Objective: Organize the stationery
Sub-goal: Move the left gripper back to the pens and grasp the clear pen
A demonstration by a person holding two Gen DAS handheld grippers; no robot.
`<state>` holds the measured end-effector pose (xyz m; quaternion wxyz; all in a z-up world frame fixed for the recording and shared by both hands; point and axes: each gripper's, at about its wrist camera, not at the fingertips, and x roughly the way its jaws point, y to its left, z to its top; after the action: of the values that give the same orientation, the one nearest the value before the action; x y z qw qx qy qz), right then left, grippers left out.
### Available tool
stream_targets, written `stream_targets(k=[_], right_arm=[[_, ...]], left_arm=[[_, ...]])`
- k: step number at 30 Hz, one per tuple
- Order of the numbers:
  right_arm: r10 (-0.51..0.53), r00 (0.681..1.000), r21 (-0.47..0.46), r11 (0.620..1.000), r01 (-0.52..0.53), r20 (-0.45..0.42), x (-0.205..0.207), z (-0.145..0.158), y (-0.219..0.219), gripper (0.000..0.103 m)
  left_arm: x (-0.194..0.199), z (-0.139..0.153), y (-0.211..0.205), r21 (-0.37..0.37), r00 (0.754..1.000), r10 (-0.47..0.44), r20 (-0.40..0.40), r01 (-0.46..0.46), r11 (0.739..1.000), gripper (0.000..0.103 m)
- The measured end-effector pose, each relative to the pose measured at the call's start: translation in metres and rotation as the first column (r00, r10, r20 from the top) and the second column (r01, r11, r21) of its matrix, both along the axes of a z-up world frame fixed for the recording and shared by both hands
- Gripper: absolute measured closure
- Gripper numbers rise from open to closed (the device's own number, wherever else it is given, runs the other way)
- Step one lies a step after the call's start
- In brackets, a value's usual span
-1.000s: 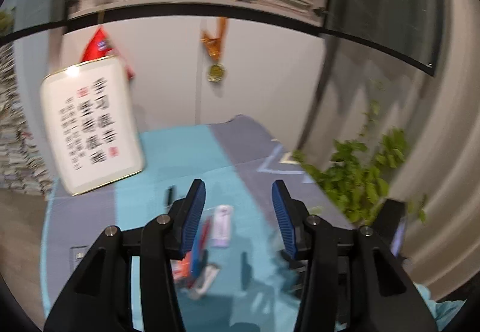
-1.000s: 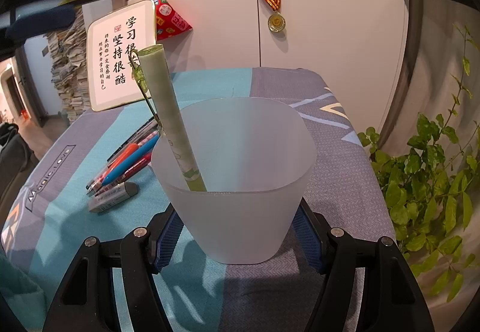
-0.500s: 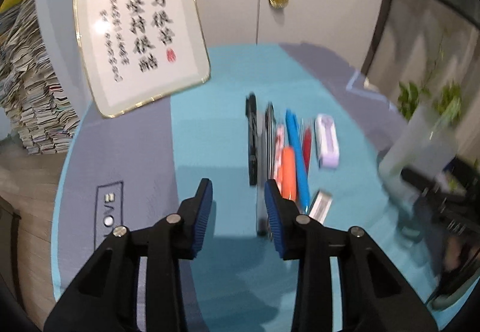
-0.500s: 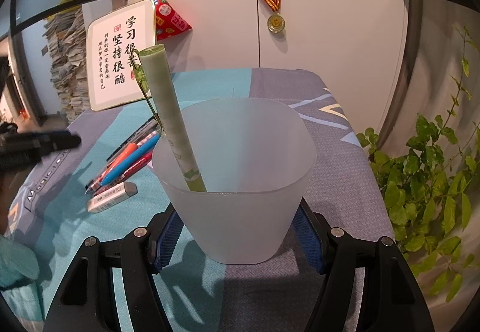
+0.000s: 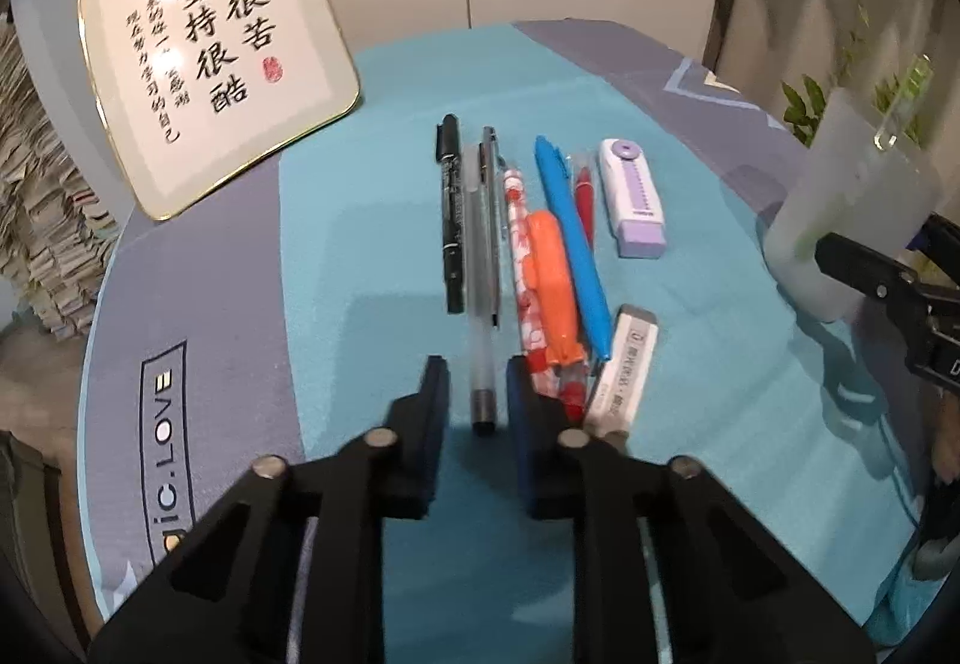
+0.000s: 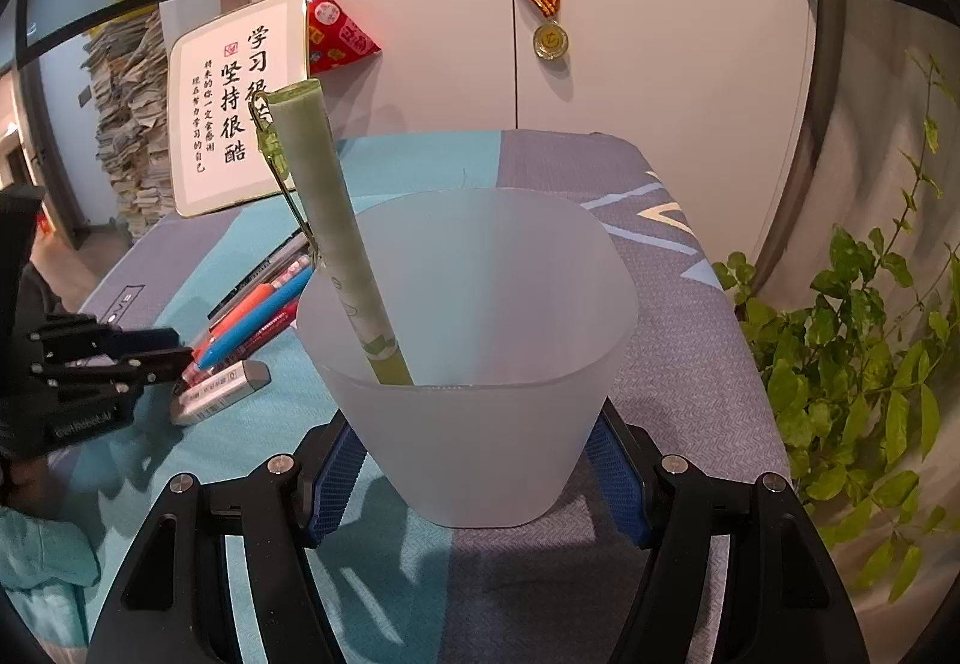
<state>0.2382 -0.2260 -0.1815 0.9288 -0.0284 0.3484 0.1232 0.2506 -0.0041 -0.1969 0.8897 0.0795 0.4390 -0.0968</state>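
Over the mat (image 5: pixel 336 256), left gripper (image 5: pixel 478 382) angled down

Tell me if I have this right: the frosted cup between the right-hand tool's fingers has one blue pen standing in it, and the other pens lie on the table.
Not quite. The pen standing in the frosted cup is a green pen, not blue, as the right wrist view shows. The cup does sit between the right gripper fingers, and the other pens lie on the table.

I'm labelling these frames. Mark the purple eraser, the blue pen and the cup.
purple eraser (image 5: pixel 633 196), left wrist view, its middle
blue pen (image 5: pixel 573 244), left wrist view, mid-barrel
cup (image 6: pixel 480 424), right wrist view, front wall
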Motion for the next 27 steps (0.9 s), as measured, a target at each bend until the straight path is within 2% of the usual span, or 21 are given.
stream_targets(k=[7, 12, 18, 22, 25, 27], right_arm=[[0.0, 1.0, -0.001, 1.0, 0.0, 0.0, 0.001, 0.0, 0.0, 0.033], [-0.002, 1.0, -0.001, 1.0, 0.002, 0.002, 0.0, 0.0, 0.0, 0.033], [-0.004, 1.0, 0.003, 1.0, 0.004, 0.002, 0.0, 0.0, -0.001, 0.033], [-0.004, 1.0, 0.004, 1.0, 0.004, 0.005, -0.001, 0.0, 0.0, 0.033], [-0.006, 1.0, 0.004, 1.0, 0.006, 0.007, -0.001, 0.0, 0.0, 0.033], [-0.006, 1.0, 0.005, 1.0, 0.006, 0.008, -0.001, 0.0, 0.0, 0.033]], left_arm=[[-0.013, 0.002, 0.007, -0.029, 0.999, 0.015, -0.035, -0.016, 0.999, 0.097], [-0.048, 0.001, 0.018, -0.002, 0.999, 0.002, -0.046, -0.002, 1.0, 0.097], [-0.07, 0.001, 0.024, 0.009, 0.998, -0.012, -0.058, 0.012, 1.0, 0.096], [-0.069, 0.008, 0.023, 0.021, 1.0, 0.006, -0.025, -0.006, 1.0, 0.089], [-0.054, 0.021, 0.02, 0.005, 1.0, 0.006, 0.027, -0.006, 1.0, 0.062], [-0.035, 0.023, 0.013, 0.019, 0.999, 0.001, 0.048, -0.002, 1.0, 0.064]])
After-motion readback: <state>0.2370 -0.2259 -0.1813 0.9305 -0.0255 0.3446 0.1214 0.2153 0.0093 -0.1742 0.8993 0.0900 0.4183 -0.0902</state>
